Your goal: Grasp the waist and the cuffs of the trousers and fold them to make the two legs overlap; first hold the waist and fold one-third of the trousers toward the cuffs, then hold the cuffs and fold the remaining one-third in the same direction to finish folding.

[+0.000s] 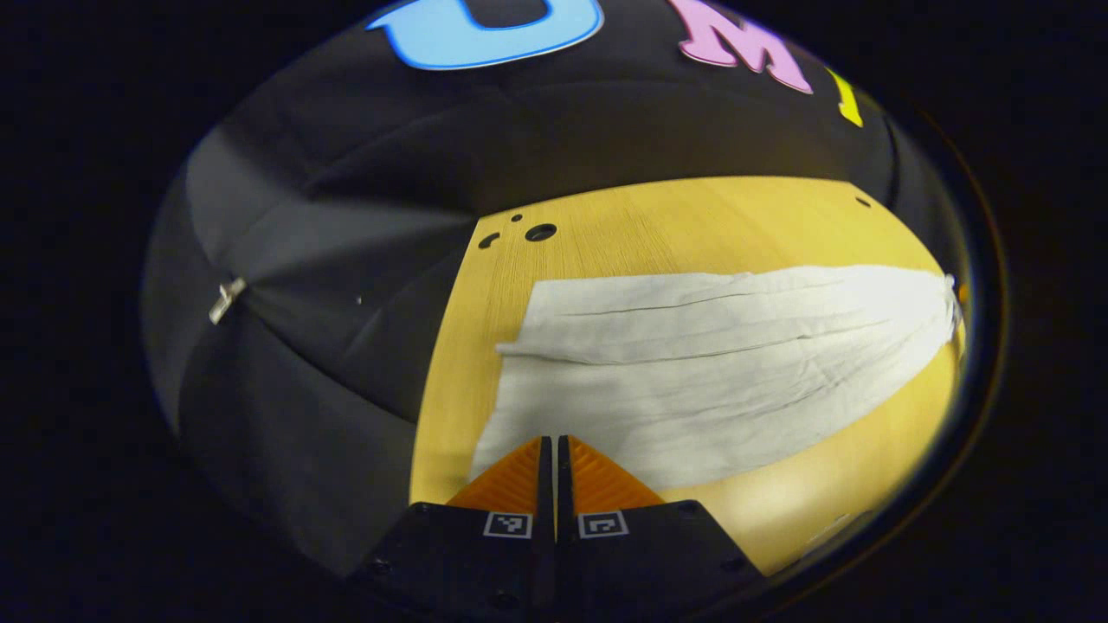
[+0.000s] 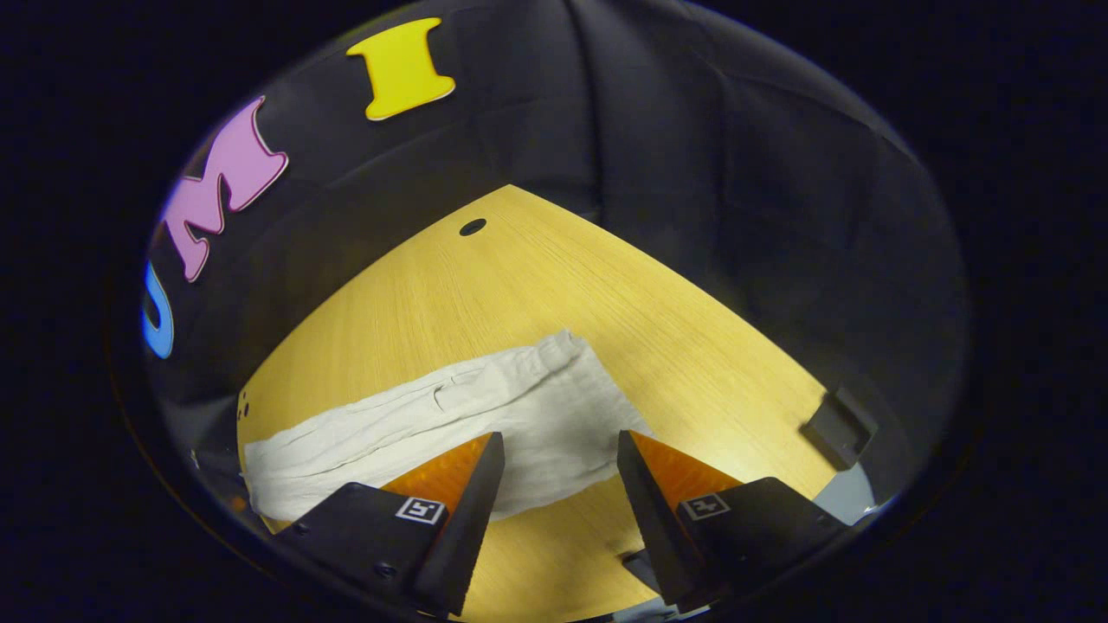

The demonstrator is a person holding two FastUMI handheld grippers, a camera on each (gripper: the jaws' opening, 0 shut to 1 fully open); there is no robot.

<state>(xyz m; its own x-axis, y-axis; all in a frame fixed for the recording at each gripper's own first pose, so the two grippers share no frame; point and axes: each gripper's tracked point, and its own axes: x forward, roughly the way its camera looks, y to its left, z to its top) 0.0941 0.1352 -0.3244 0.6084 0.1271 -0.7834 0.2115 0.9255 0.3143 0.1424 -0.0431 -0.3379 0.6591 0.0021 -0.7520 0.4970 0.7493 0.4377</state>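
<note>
Pale off-white trousers (image 1: 710,363) lie flat and lengthwise on the yellow wooden table (image 1: 692,221), with one leg laid over the other. Their cuff end is on the left of the left gripper view. My left gripper (image 1: 554,441) is shut, its tips over the near edge of the cloth by the cuffs; I cannot tell whether any cloth is pinched. In the right gripper view the trousers (image 2: 450,415) run from the waist end (image 2: 580,381) down to the left. My right gripper (image 2: 558,446) stands open just above the waist end, the cloth showing between its fingers.
Round holes mark the table's far corners (image 1: 540,232) (image 2: 473,227). A dark block (image 2: 838,426) sits at the table's right edge. A metal clip (image 1: 227,298) hangs on the black cloth wall. Bare tabletop (image 2: 554,285) lies beyond the trousers.
</note>
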